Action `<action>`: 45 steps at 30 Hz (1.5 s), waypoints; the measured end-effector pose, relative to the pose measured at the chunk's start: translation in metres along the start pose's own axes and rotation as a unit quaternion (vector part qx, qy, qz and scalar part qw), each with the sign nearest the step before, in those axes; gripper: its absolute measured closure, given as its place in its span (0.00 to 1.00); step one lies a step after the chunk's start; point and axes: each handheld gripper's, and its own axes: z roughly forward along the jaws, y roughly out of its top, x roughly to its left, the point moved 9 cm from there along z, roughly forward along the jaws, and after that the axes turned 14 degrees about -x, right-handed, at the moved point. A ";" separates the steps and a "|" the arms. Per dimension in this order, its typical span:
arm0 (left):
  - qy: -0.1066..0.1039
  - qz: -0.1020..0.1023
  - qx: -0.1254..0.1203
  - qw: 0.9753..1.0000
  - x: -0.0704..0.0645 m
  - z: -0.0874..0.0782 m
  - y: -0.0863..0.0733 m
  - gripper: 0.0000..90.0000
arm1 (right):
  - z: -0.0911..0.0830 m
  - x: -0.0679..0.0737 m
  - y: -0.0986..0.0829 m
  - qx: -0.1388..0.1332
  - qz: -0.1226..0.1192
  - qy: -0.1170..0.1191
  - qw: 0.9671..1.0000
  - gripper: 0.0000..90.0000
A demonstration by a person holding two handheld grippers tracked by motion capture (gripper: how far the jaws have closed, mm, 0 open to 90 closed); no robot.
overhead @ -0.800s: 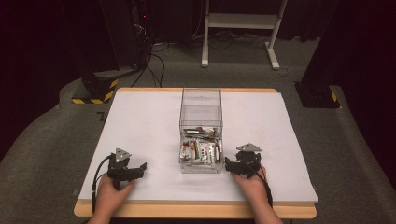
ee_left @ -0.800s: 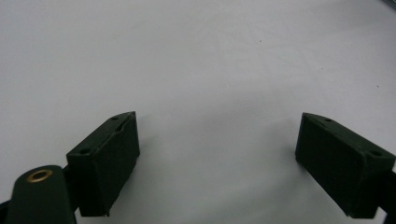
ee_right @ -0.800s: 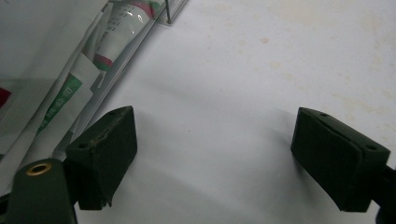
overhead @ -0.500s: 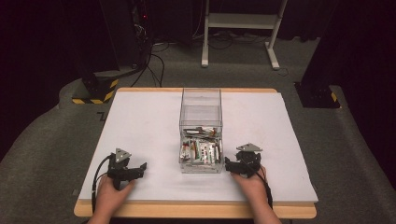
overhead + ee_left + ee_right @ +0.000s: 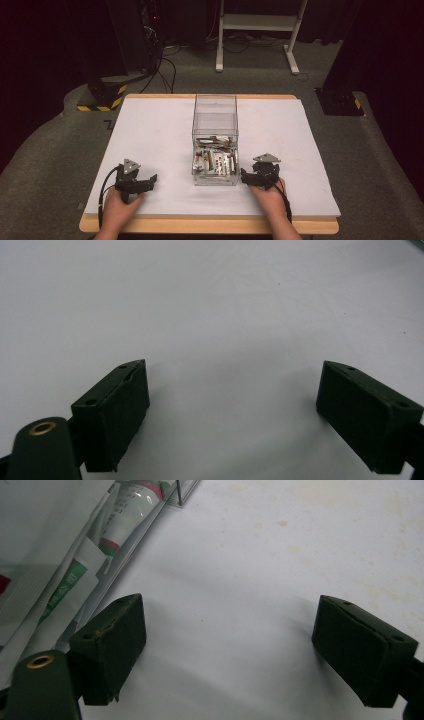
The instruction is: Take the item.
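Observation:
A clear plastic box stands in the middle of the white table; its near half holds several tubes and packets. My left gripper rests on the table at the front left, well apart from the box, jaws wide open over bare white surface. My right gripper rests at the front right, just beside the box's near right corner, also open with nothing between its jaws. In the right gripper view the box wall with the tubes behind it runs along the left.
Beyond the table's far edge lie dark floor, cables, a white frame stand and black posts with yellow-striped bases. The table's wooden front edge runs just below the person's hands.

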 end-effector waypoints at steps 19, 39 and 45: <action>0.000 0.000 0.000 1.000 0.000 0.000 0.000 0.15 | -0.001 0.000 0.000 -0.001 0.000 -0.001 1.000 0.16; 0.000 0.000 0.000 1.000 0.000 0.000 0.000 0.15 | -0.010 -0.003 0.008 -0.026 -0.011 0.002 1.000 0.16; 0.000 0.000 0.000 1.000 0.000 0.000 0.000 0.15 | -0.012 -0.003 0.011 -0.037 -0.015 0.011 0.999 0.16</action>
